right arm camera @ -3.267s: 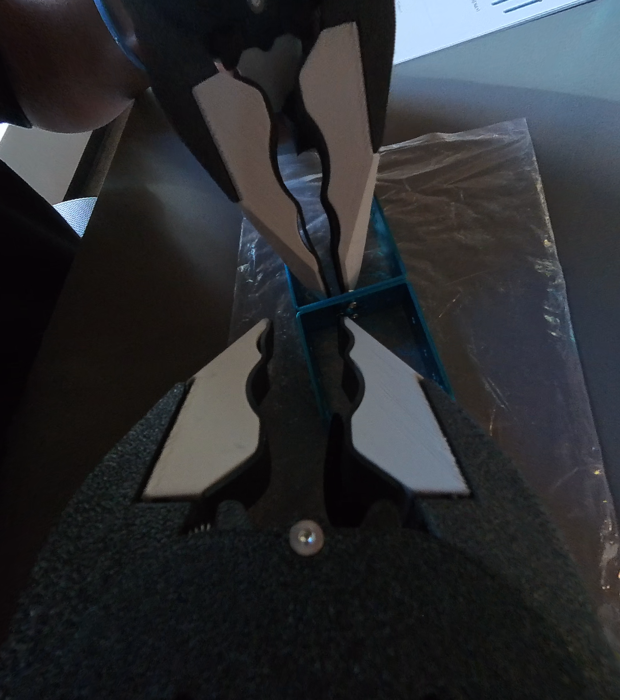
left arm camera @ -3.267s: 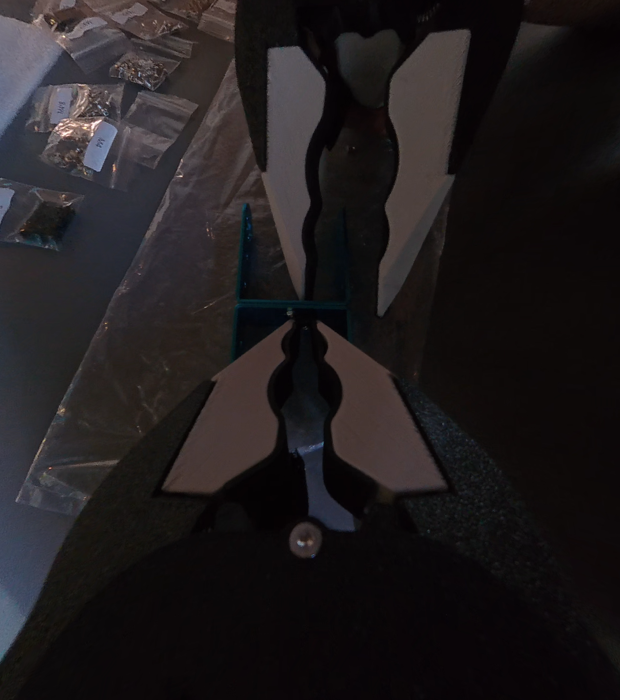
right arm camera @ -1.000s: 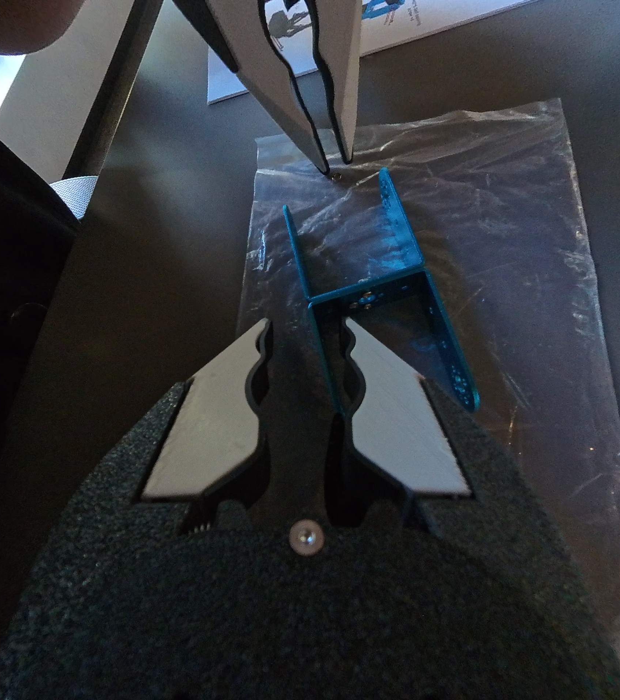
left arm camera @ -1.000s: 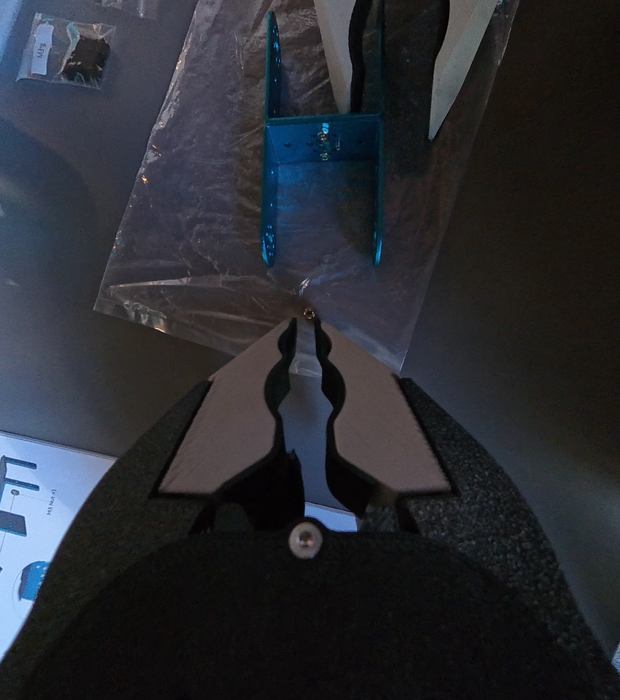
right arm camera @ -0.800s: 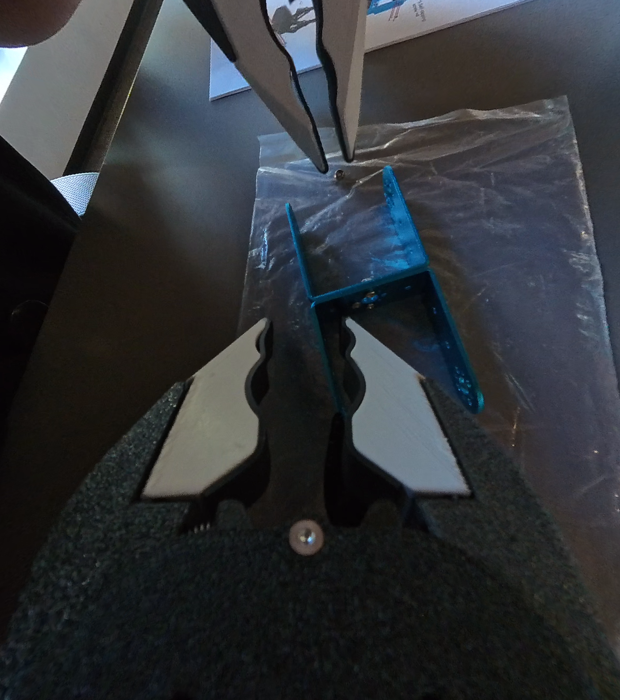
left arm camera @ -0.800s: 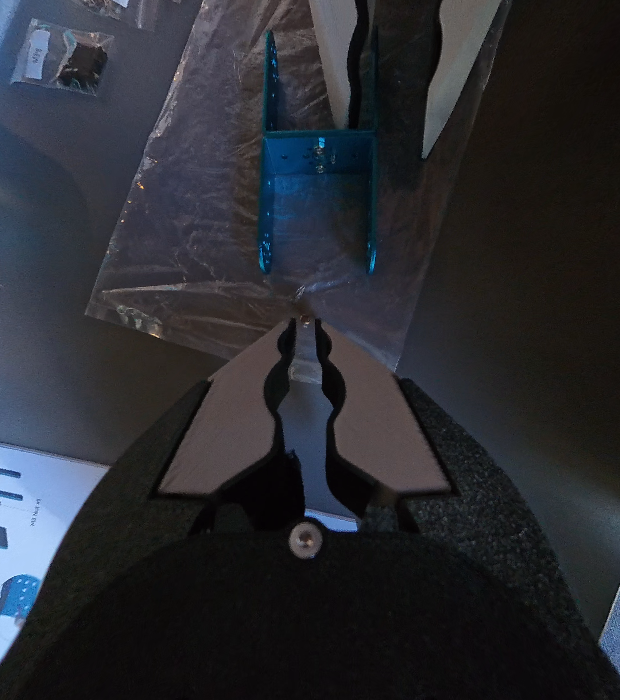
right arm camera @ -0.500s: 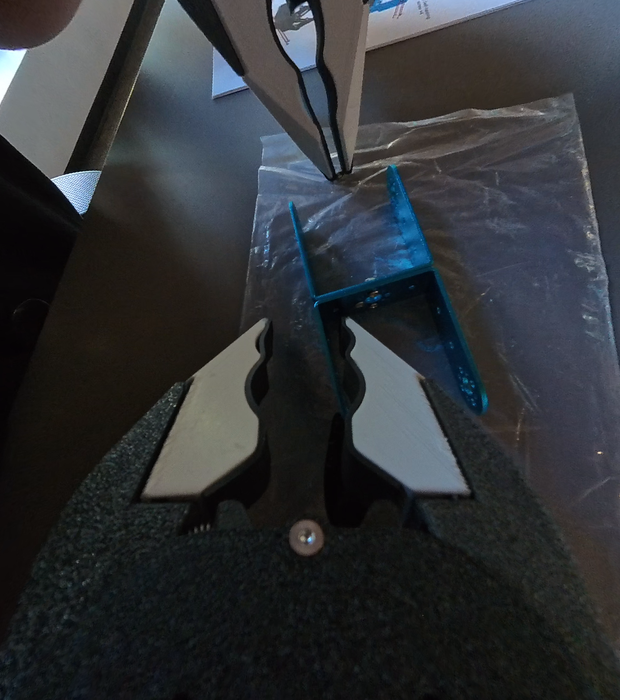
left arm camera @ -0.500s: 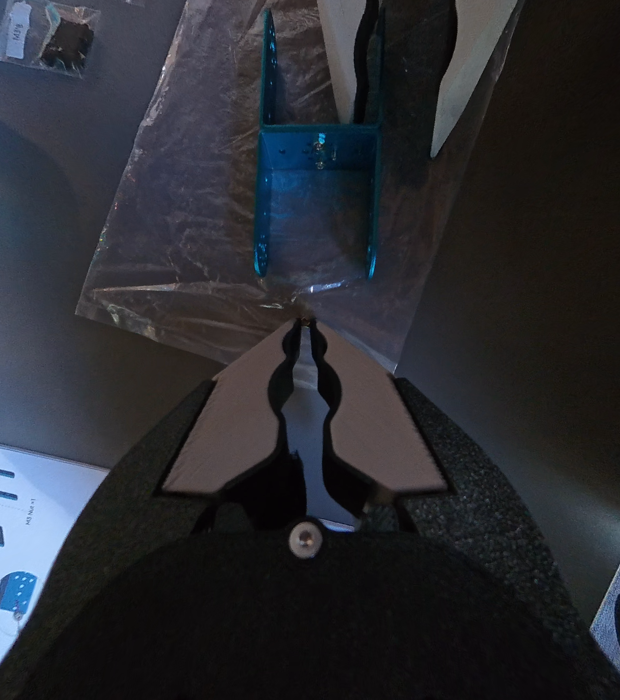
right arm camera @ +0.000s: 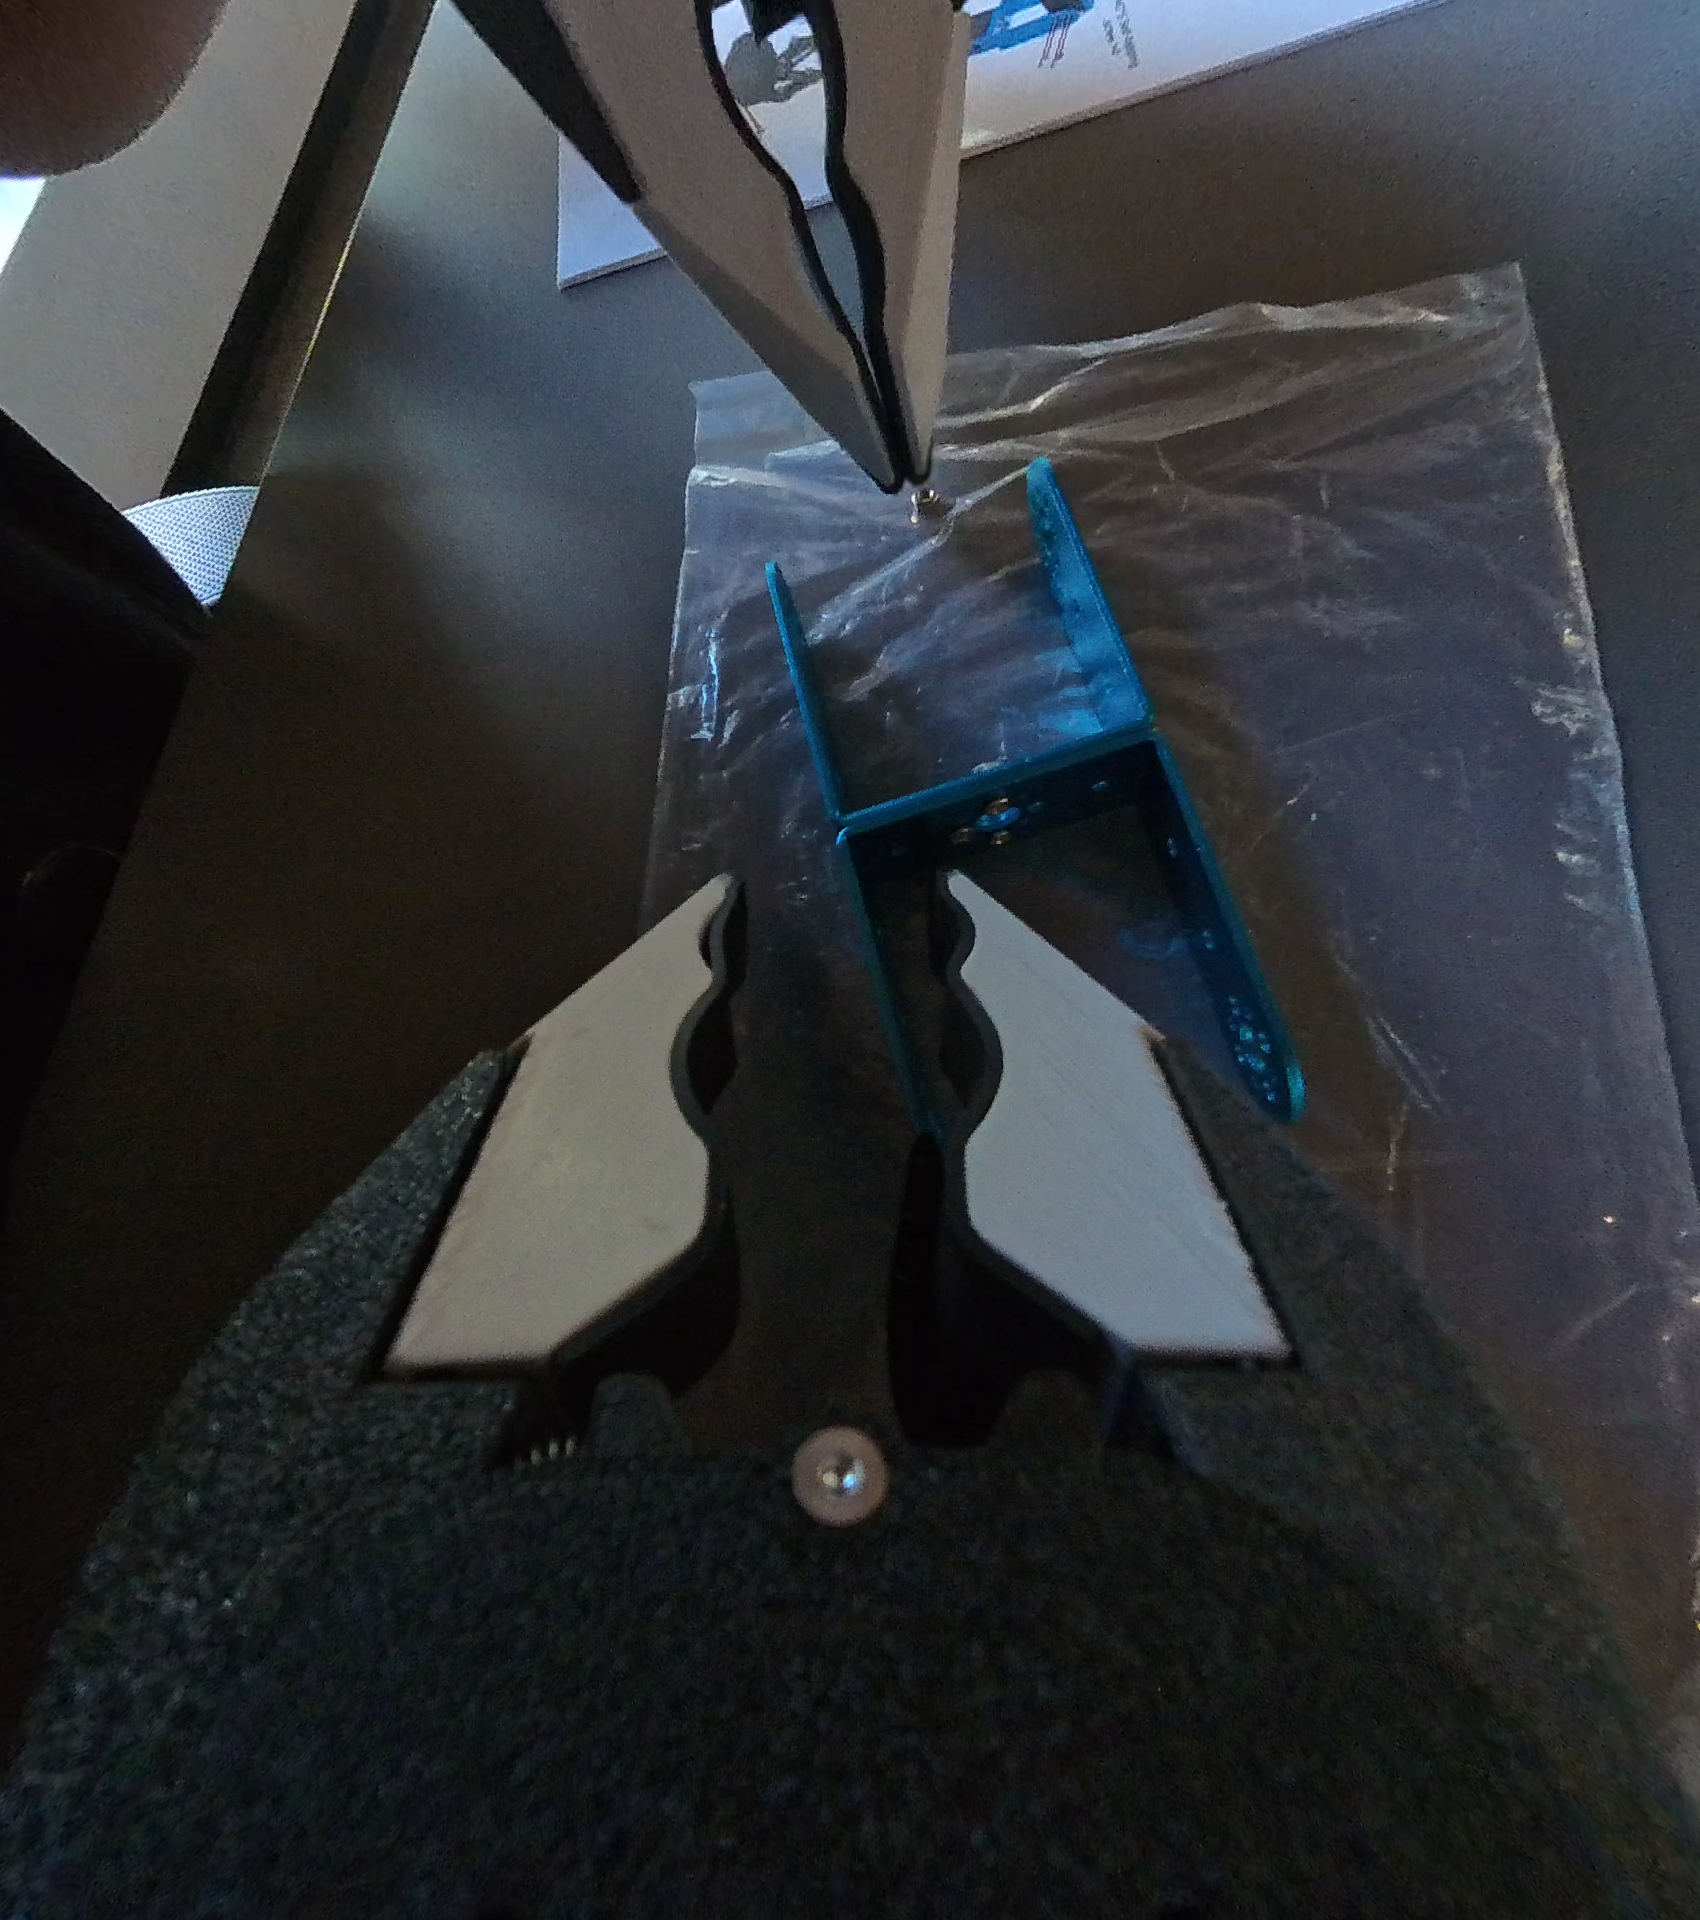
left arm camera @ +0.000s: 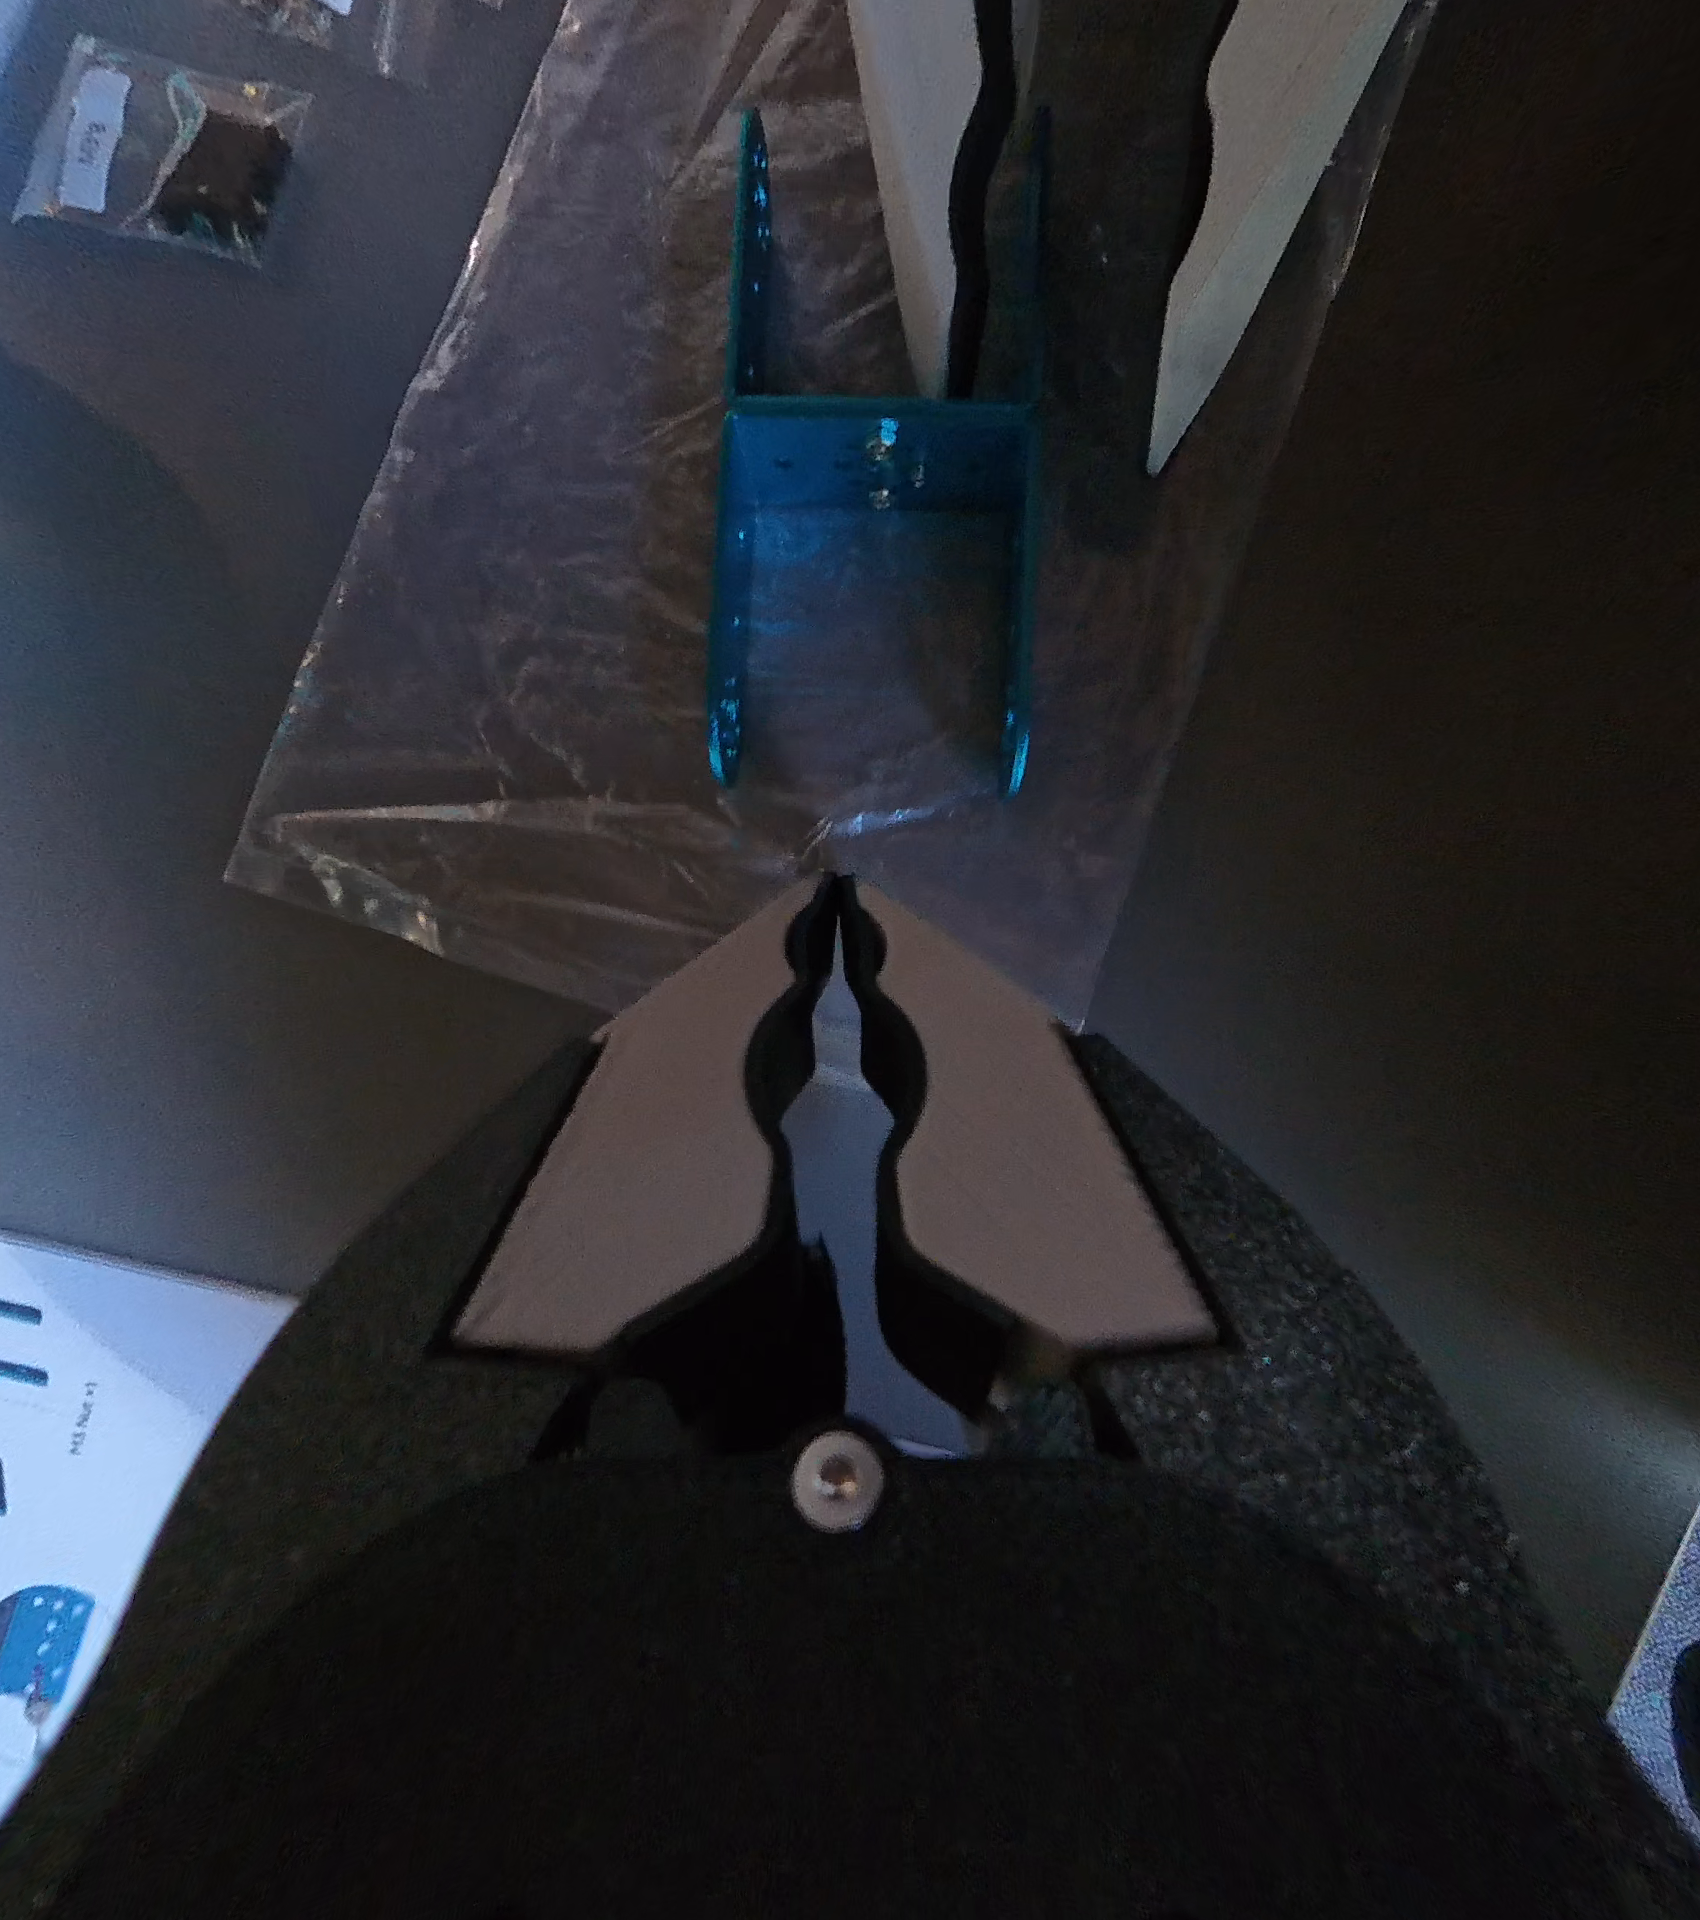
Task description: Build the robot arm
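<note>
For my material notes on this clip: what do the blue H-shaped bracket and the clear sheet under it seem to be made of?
The blue H-shaped bracket looks like thin bent sheet metal with a glossy, possibly anodised finish: sharp folds, drilled holes, bright glints. The clear sheet looks like a thin plastic bag: transparent, crinkled, shiny creases.

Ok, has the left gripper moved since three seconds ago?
Yes. The left gripper has drawn back from the cross plate of the blue bracket to the near edge of the clear plastic bag, past the bracket's open ends, and is shut.
</note>
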`<state>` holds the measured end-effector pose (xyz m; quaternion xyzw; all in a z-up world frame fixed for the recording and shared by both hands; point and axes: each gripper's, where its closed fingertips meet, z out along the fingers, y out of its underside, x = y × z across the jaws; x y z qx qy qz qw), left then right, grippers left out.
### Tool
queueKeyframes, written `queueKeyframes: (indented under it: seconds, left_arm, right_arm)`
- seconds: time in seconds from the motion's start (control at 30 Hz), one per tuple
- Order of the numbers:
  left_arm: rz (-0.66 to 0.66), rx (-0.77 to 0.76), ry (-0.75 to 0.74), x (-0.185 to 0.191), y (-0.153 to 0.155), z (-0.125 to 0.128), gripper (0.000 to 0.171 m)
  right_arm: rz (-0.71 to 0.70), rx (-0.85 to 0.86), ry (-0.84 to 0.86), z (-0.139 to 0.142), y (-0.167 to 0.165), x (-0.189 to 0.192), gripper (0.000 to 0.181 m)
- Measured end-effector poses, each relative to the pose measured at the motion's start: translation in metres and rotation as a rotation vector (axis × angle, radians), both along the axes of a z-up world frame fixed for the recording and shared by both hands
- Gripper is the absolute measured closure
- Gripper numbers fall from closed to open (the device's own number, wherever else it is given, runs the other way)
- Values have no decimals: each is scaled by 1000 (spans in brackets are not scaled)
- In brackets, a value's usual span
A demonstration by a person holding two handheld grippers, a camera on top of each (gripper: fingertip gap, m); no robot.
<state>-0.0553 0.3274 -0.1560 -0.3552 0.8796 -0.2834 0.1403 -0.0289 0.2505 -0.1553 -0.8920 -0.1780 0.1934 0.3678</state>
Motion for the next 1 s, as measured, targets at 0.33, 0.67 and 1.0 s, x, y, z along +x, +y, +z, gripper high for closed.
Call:
queueKeyframes:
  seconds: [0.33, 0.67, 1.0]
  left_arm:
    - [85, -21, 25, 3, 0, 0, 164]
    - [38, 59, 77, -1, -1, -7, 170]
    - [-37, 133, 118, 3, 2, -6, 158]
  right_arm:
    - [5, 0, 2, 0, 0, -1, 146]
    - [15, -4, 0, -1, -2, -3, 146]
    - [24, -5, 0, -1, -3, -6, 148]
